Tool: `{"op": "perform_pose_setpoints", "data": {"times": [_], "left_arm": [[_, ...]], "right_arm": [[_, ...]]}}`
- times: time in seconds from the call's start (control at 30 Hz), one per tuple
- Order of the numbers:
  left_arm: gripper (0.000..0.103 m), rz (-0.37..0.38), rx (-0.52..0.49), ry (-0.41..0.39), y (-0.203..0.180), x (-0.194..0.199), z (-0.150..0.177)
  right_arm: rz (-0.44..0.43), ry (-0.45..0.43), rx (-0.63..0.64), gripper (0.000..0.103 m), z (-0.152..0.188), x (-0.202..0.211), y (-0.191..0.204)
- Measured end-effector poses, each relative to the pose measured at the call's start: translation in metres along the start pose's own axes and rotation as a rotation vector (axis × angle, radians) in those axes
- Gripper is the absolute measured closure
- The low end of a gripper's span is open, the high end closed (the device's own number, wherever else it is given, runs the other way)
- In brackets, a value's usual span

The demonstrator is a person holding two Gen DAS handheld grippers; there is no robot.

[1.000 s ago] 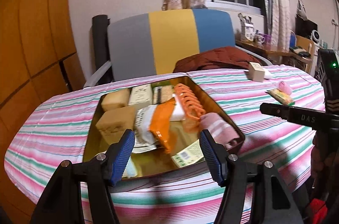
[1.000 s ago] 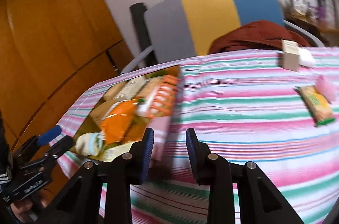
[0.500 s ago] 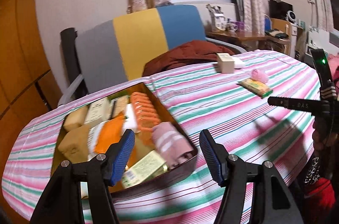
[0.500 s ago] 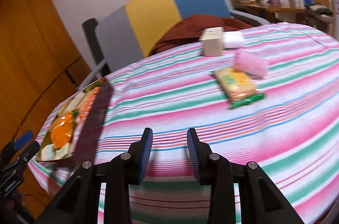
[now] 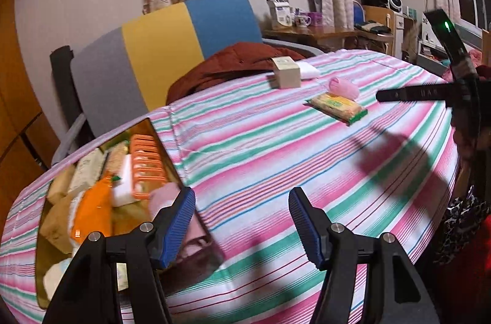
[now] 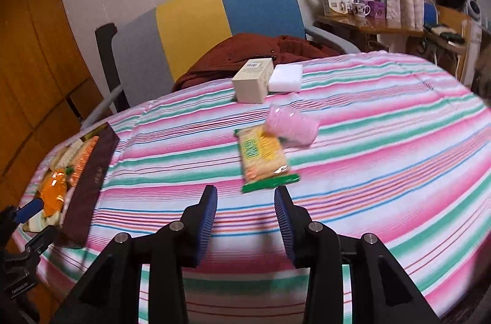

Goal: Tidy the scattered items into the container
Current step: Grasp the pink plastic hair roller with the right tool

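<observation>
Right wrist view puts your right gripper (image 6: 245, 210) just short of the snack pack (image 6: 263, 160); its jaws have just been opening and nothing sits between them. The pack lies flat on the striped cloth (image 6: 383, 146), one corner touching the pink roll (image 6: 291, 126). Beyond them stand a small box (image 6: 253, 81) and a white block (image 6: 286, 78), side by side near the far edge.

The pack looks light, crinkly and probably slick, with brittle contents, so pinch it across its narrow width near the green end, gently. The roll seems soft and should squash; take it across the middle. The box looks stiff and easy by its flat sides.

Your left gripper (image 5: 242, 227) hangs parted and empty over the near corner of the container (image 5: 172, 152), which is already crowded with packets and an orange rack. In that view the pack (image 5: 337, 107) is well away to the right.

The cloth is padded, likely to give under pressure and wrinkle if you drag. A striped chair (image 6: 199, 26) with a brown garment (image 6: 260, 51) stands behind, then a curtained window and a cluttered side table.
</observation>
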State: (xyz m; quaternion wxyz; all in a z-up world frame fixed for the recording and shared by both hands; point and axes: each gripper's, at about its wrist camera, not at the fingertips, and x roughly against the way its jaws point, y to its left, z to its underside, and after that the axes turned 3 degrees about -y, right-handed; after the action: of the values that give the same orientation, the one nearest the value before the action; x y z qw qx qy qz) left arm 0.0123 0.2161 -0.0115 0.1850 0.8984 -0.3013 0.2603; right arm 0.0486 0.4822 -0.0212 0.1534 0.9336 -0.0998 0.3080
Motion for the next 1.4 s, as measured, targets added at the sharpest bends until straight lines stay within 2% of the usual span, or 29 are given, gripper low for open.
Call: {"op": "perform_pose_setpoints", "data": {"times": [0.27,0.4,0.53,0.63,0.7,0.77,0.87,1.0,1.1,1.2,1.4], "left_arm": [[0.038,0.061,-0.025,0.072,-0.021,-0.032,0.012],[0.038,0.091,-0.037,0.098,-0.031,-0.040,0.019],[0.038,0.109,-0.041,0.106,-0.037,-0.043,0.023],[0.038,0.115,-0.036,0.105,-0.038,-0.044,0.022],[0.038,0.119,-0.023,0.106,-0.038,-0.046,0.022],[0.036,0.119,-0.005,0.103,-0.036,-0.046,0.023],[0.032,0.120,0.024,0.102,-0.032,-0.048,0.024],[0.028,0.109,0.037,0.094,-0.032,-0.048,0.026],[0.025,0.097,0.052,0.086,-0.032,-0.049,0.027],[0.024,0.103,0.077,0.085,-0.030,-0.050,0.028],[0.020,0.100,0.107,0.079,-0.027,-0.050,0.031]], "right_arm": [[0.060,0.074,0.033,0.057,-0.022,-0.008,-0.025],[0.098,0.141,0.088,0.042,-0.037,-0.016,-0.031],[0.115,0.215,0.172,0.034,-0.053,-0.032,-0.034],[0.116,0.280,0.236,0.032,-0.063,-0.048,-0.036],[0.100,0.324,0.257,0.024,-0.071,-0.060,-0.038],[0.055,0.365,0.218,0.020,-0.079,-0.075,-0.043],[-0.061,0.405,0.070,0.020,-0.086,-0.094,-0.055],[-0.191,0.422,-0.091,0.019,-0.089,-0.112,-0.069],[-0.200,0.427,-0.147,0.019,-0.087,-0.120,-0.076],[-0.185,0.406,-0.146,0.019,-0.089,-0.121,-0.074],[-0.151,0.431,-0.140,0.016,-0.085,-0.133,-0.072]]}}
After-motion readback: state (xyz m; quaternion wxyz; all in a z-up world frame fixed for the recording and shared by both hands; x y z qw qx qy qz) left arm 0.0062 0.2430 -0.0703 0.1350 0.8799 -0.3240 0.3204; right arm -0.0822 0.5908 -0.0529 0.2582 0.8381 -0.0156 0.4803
